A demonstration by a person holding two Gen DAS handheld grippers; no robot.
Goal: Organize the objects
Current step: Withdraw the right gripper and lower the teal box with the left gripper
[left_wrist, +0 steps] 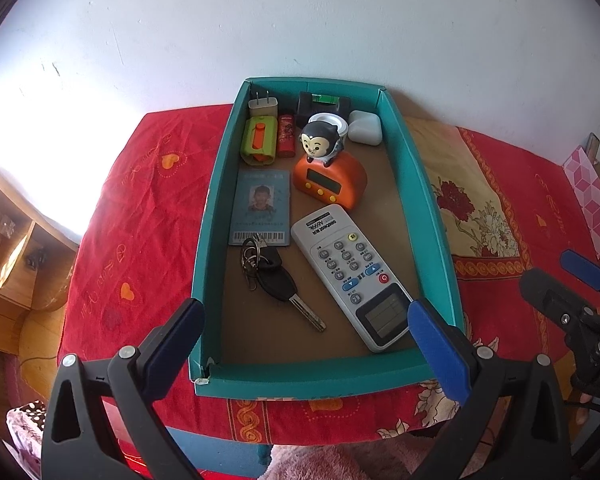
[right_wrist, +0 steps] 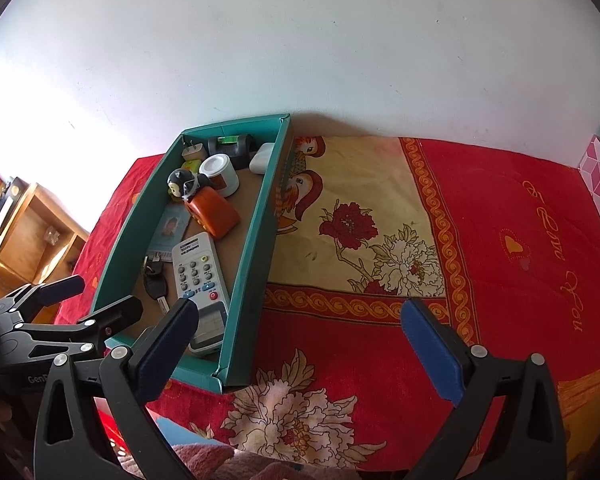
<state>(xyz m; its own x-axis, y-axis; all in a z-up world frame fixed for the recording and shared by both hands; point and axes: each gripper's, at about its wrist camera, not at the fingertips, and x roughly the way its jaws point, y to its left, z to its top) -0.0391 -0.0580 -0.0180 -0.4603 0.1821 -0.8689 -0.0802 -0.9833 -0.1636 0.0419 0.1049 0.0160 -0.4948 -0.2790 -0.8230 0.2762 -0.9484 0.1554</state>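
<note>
Teal box (left_wrist: 428, 200) under left claw (left_wrist: 312, 324), spread wide, empty; right claw (right_wrist: 300, 328) wide, empty, over red cloth (right_wrist: 340, 344).

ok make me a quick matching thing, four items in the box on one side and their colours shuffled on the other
Items:
1. remote control
2. clock base
3. key head
4. box wall

Colours:
A. teal
B. black
C. white
D. orange

Pairs: 1-C, 2-D, 3-B, 4-A
</note>
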